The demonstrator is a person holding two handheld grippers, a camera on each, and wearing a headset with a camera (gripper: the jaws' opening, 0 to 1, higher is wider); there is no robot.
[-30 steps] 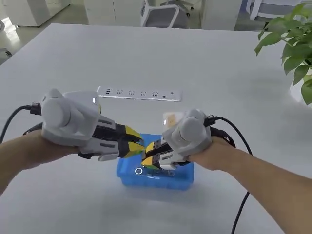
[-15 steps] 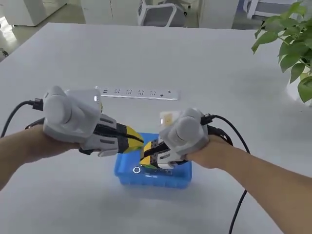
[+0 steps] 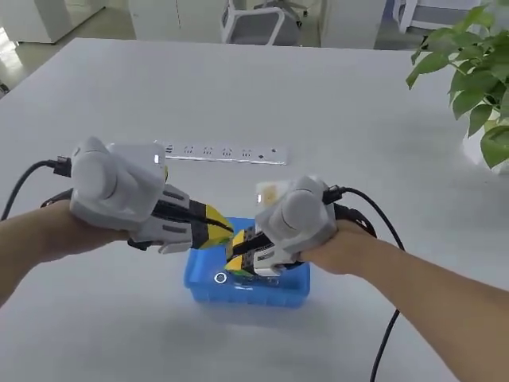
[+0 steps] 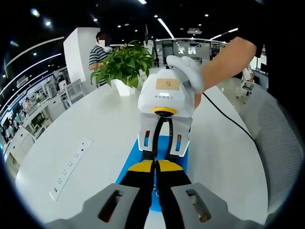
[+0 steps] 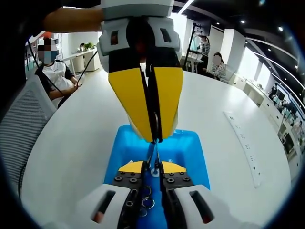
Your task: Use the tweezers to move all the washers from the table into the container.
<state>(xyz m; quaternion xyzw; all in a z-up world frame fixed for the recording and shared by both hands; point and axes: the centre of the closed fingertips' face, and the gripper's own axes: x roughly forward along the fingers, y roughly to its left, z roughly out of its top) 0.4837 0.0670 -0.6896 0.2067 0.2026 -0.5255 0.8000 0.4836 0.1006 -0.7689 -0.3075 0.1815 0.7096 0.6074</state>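
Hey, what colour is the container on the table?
Blue. The container shows best in the right gripper view.

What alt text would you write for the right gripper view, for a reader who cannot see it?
The left gripper, jaws shut on thin tweezers, reaches in from the top to meet the right gripper over a blue container holding washers, on a white table.

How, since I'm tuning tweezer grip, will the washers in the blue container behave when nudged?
The washers look thin, flat, metallic: probably light, stiff and slippery. Lying flat in the container, they'd likely slide, not roll.
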